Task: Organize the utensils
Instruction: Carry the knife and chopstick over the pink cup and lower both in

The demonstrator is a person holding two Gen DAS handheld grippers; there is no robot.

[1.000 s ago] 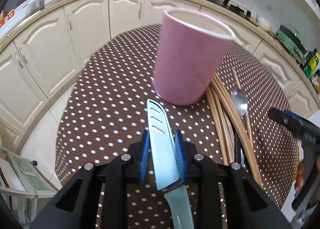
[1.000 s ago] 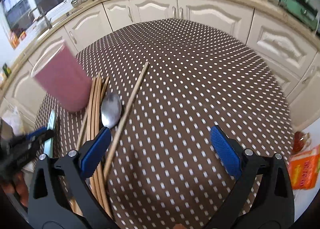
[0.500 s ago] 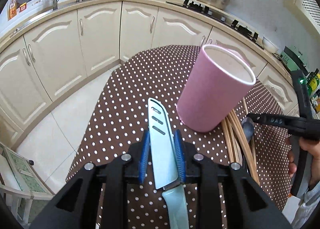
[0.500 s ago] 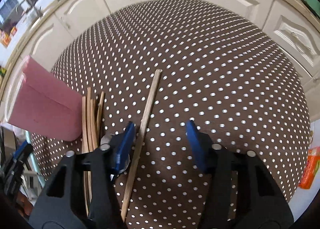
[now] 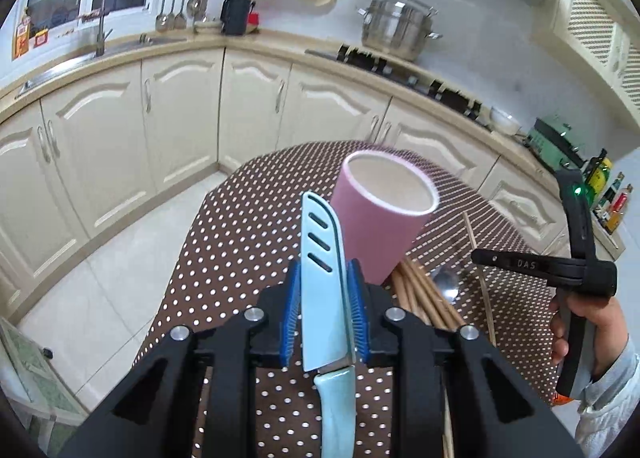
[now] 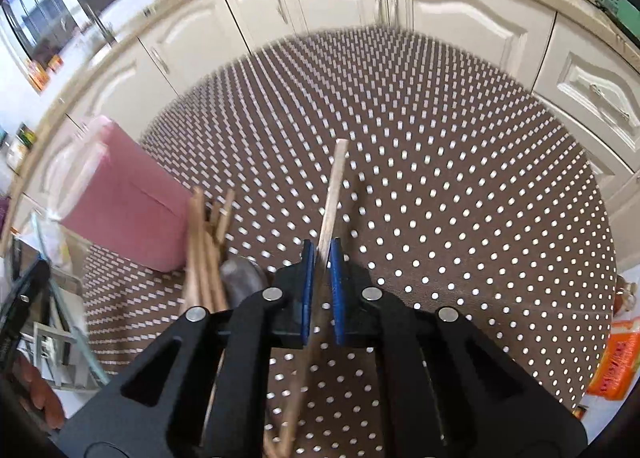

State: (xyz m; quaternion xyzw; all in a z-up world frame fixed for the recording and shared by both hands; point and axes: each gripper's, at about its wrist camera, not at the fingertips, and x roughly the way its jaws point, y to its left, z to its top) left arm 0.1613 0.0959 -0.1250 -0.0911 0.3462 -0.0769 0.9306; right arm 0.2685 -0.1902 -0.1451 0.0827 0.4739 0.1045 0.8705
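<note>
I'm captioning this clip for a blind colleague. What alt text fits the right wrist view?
The right claw is shut on a single wooden chopstick above a brown polka-dot tablecloth. To its left stand a pink cup, a bundle of chopsticks and a spoon; cream kitchen cabinets curve behind.

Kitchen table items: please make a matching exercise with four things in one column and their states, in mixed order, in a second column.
Things:
1. knife
2. single chopstick
3. pink cup
4. spoon

States:
A. lying on the table beside the chopstick bundle
B. clamped by the right gripper
C. standing upright, empty
D. clamped by the left gripper

Pairs: 1-D, 2-B, 3-C, 4-A
</note>
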